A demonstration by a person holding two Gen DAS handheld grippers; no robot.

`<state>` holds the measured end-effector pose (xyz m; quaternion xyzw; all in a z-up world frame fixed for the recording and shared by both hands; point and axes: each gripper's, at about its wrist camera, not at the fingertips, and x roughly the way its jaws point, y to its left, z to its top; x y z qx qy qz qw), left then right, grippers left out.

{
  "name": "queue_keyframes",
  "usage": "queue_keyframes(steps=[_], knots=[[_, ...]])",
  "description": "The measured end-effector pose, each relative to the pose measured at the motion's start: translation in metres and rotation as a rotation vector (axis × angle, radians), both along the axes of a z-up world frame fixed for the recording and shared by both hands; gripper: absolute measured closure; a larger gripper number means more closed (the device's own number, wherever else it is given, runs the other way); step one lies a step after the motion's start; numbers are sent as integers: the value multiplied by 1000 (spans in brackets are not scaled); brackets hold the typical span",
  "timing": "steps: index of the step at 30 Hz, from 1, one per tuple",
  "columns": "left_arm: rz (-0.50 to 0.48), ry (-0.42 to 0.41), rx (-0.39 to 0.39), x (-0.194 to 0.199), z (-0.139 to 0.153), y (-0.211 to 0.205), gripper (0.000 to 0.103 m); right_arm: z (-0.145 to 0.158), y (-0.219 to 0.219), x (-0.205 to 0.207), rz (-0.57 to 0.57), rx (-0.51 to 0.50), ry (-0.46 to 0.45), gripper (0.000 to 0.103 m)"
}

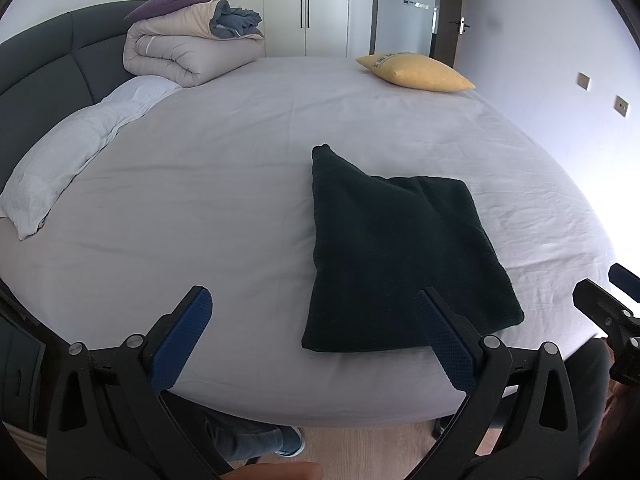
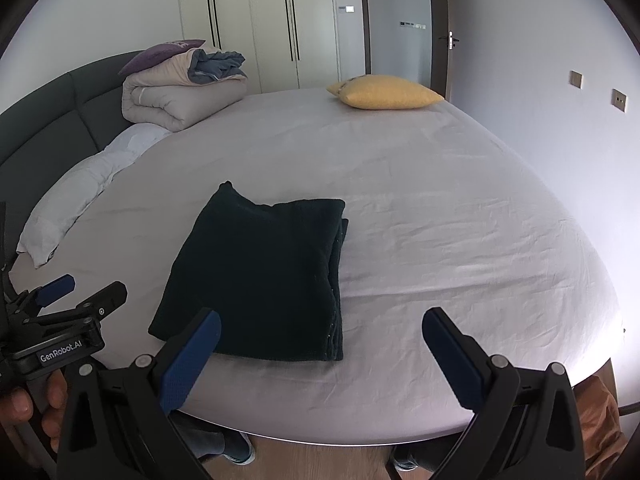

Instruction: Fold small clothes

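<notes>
Since the dark garment [image 2: 256, 276] already lies folded near the bed's [image 2: 440, 208] front edge, it looks finished. Left tool [image 1: 316, 332] and right tool [image 2: 320, 352] hover spread wide, gripping nothing.

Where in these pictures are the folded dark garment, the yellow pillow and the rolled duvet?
folded dark garment [image 2: 260, 276], right wrist view, middle of its top layer.
yellow pillow [image 1: 416, 72], left wrist view, centre of its upper face.
rolled duvet [image 2: 180, 98], right wrist view, front of the roll.
</notes>
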<state>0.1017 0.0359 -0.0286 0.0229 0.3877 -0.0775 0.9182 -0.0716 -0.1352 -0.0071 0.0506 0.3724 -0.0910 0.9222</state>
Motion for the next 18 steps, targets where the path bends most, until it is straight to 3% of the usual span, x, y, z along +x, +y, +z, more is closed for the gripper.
queue_keyframes(steps=[18], knots=[[1, 3, 4, -1, -1, -1, 0, -5, 0, -1, -4, 11, 12, 0]])
